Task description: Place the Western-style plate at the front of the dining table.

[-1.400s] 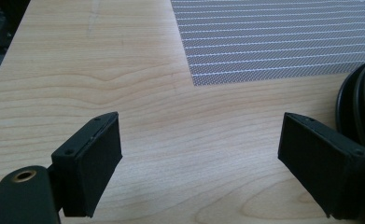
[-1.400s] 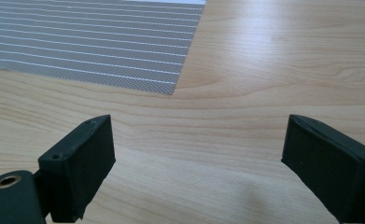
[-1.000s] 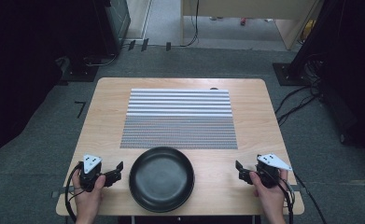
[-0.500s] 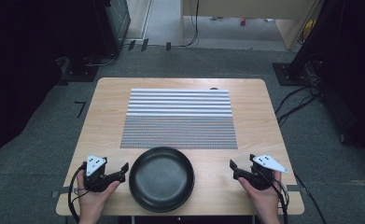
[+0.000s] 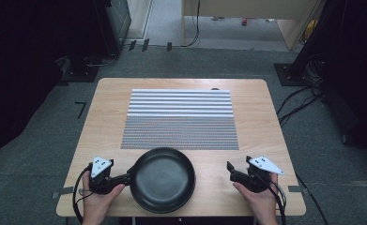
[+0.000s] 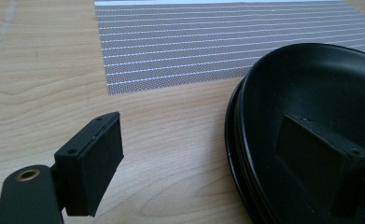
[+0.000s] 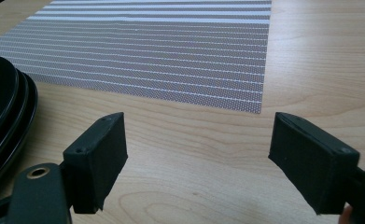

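Wooden table [image 5: 101, 122]: black pan [image 5: 162, 180] sits with its rim between the wide-open left gripper's [image 5: 125, 178] jaws; right gripper [image 5: 231, 171], also wide, rests apart, both hands low.

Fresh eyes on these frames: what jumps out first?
The black pan at the near edge of the wooden table, dark against the pale wood. Behind it lies a grey-and-white striped mat across the table's middle. The left gripper stands open with one jaw over the pan's rim and one outside it; the right gripper is open over bare wood, apart from the pan.
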